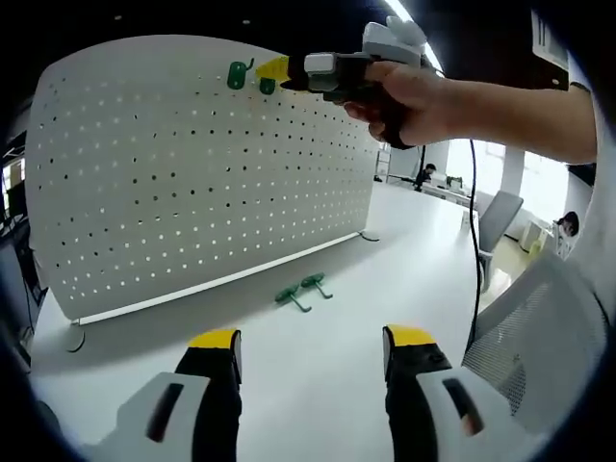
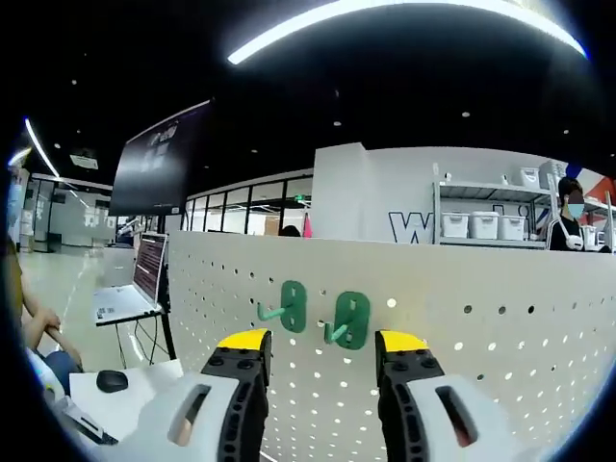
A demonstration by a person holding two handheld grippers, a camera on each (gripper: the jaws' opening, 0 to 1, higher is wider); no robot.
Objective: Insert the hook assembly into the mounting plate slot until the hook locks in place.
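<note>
While the left gripper (image 1: 311, 348) hovers above the white desk (image 1: 318, 385) with its yellow-tipped jaws spread apart and nothing between them, the right gripper (image 2: 320, 348) is raised to the top edge of the upright white pegboard (image 1: 192, 173). In the right gripper view, the right gripper's jaws stand apart and hold nothing; two green hooks sit in the board just beyond the fingertips. The left-hand hook (image 2: 289, 307) and the right-hand hook (image 2: 349, 320) are mounted side by side near the board's upper edge, each with its prong pointing outward and down to the left. In the left gripper view, the same pair (image 1: 248, 77) appears at the top of the pegboard, with the person's hand (image 1: 409, 96) holding the right gripper just beside it. Two further green hooks (image 1: 301, 290) lie loose on the desk in front of the pegboard's base, close together.
</note>
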